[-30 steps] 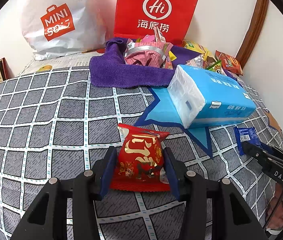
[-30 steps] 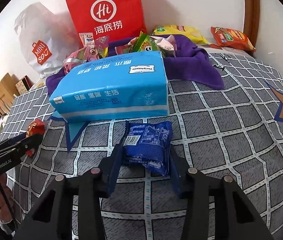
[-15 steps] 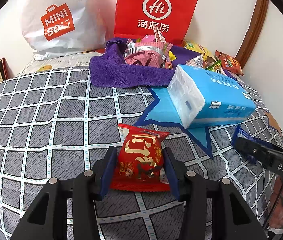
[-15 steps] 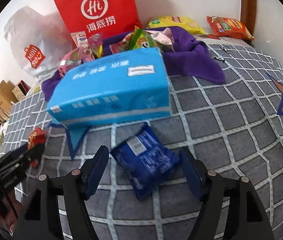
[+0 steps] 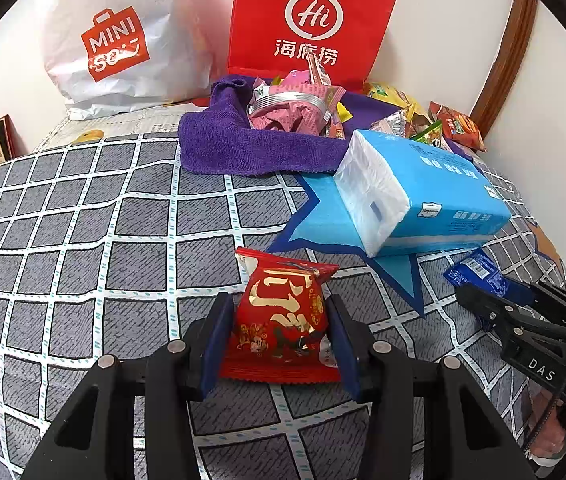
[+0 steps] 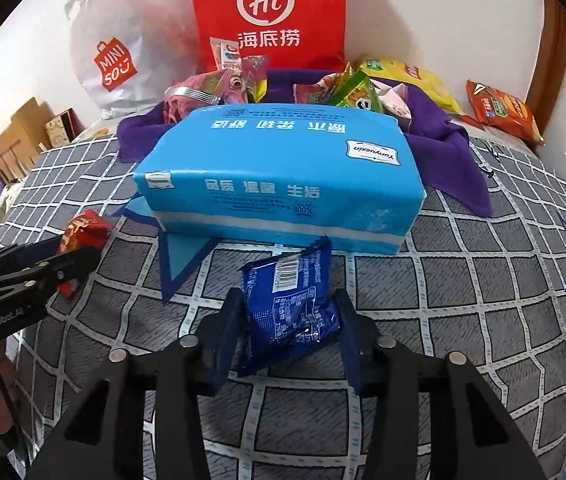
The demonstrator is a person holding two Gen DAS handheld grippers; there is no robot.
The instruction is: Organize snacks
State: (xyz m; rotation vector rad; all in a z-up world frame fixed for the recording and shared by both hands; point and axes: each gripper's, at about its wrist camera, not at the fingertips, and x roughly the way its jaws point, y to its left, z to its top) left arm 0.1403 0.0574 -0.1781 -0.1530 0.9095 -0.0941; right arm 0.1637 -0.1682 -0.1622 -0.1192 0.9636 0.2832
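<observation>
Left tool [image 5: 281,336] is gripping a shiny red foil snack packet [image 5: 283,320], while right tool [image 6: 289,334] is closing around a crinkled dark-blue plastic snack packet [image 6: 289,312] on the checked bed cover [image 6: 463,300].

Blue tissue pack [image 6: 279,176] lying mid-bed on grey checked bedspread [image 5: 83,248]. Purple towel [image 5: 235,148] sitting just behind it. Red Hi bag [image 5: 311,20] and white Miniso bag [image 5: 119,36] leaning against far wall.

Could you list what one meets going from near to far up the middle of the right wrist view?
Right gripper, its jaws closing around the blue snack packet → blue tissue pack → purple towel heaped with snacks → red paper bag against the wall.
</observation>
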